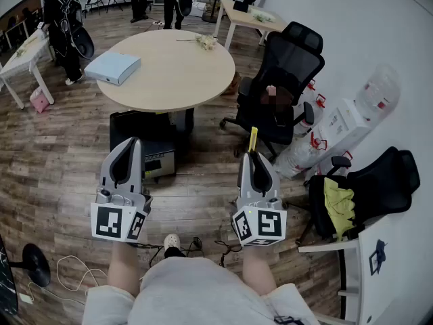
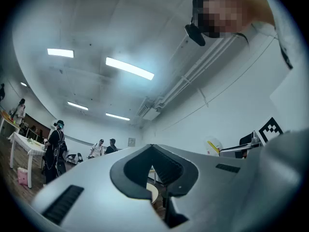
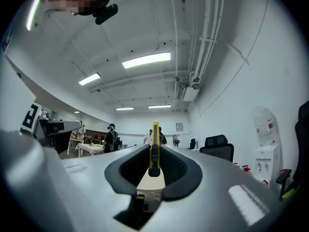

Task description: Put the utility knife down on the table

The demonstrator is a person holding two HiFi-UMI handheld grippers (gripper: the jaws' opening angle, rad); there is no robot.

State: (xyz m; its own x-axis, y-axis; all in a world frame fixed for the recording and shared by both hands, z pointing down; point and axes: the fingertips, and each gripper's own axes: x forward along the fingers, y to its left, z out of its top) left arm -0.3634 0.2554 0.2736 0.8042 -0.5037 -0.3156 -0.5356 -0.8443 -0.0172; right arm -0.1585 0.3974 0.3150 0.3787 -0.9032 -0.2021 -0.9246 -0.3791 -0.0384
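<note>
Two tongs, one knife aloft
Right tongs [image 1: 254, 158] pinch the utility knife [image 1: 253, 139] upright for carrying, well short of the table [image 1: 169, 80]; left tongs [image 1: 128, 147] pressed together, empty.

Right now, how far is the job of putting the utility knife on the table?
Done: the utility knife is gripped upright between the right tool's jaws. In hand: it hangs over the floor, with the round table ahead. Left: reach the table, lower the knife, open the jaws. The left tool holds nothing.
</note>
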